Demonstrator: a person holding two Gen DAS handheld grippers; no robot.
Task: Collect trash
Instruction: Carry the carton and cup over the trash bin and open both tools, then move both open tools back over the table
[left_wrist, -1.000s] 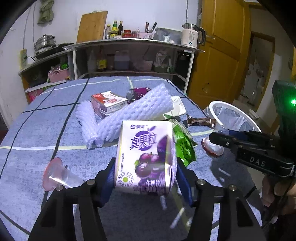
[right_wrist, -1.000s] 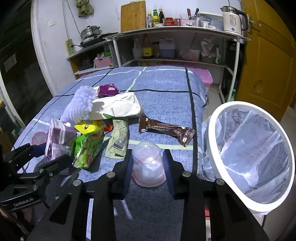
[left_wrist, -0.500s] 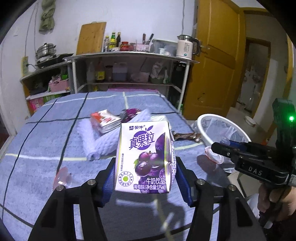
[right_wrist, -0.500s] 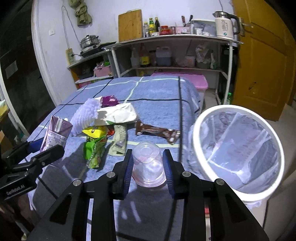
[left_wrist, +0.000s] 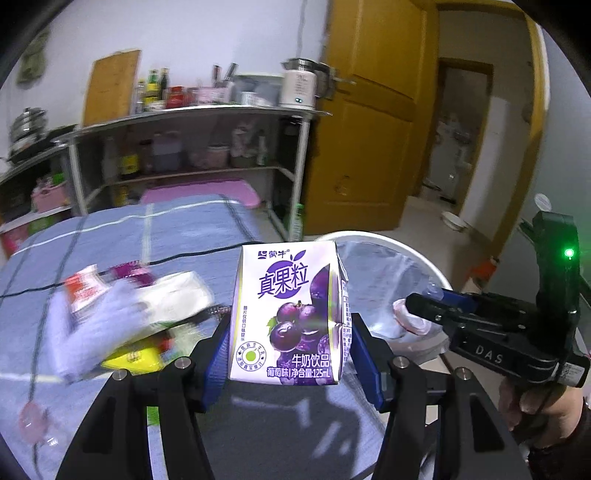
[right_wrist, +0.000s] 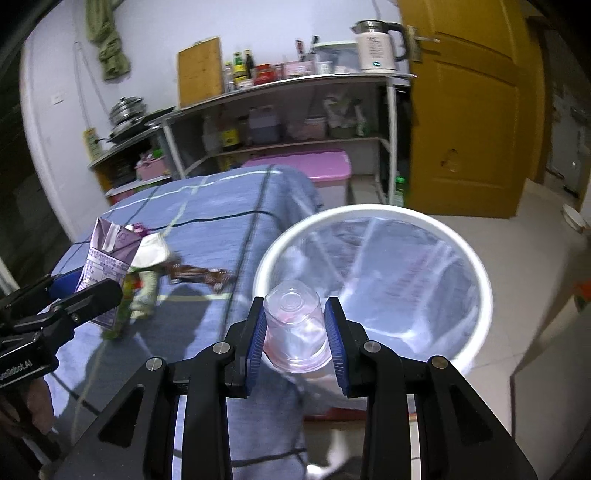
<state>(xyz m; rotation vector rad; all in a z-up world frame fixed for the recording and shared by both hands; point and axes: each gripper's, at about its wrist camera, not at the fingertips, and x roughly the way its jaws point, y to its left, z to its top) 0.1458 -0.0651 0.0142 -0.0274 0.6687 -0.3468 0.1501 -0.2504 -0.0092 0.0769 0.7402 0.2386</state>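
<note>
Carton pinched upright between the left tongs, pads on its two narrow sides, printed face toward the camera; cup pinched mouth-down between the right tongs, pads on opposite walls. Bin, lined with a clear bag, stands beside the surface: just ahead of and below the right tongs, ahead and to the right of the left tongs. Remaining wrappers lie on the surface, left of and beyond the left tongs, blurred.

Handling, as judged: the carton is a small paperboard drink box, light and probably empty; its flat panels give a firm seat but dent under hard pressure, so a hold low on the body, away from the folded top, suits it. The cup is thin clear plastic, very light, slick and springy; its tapered wall may squirt out of a tight squeeze, so a gentle hold at mid-wall is preferable. Neither is fragile when dropped into the bin.
</note>
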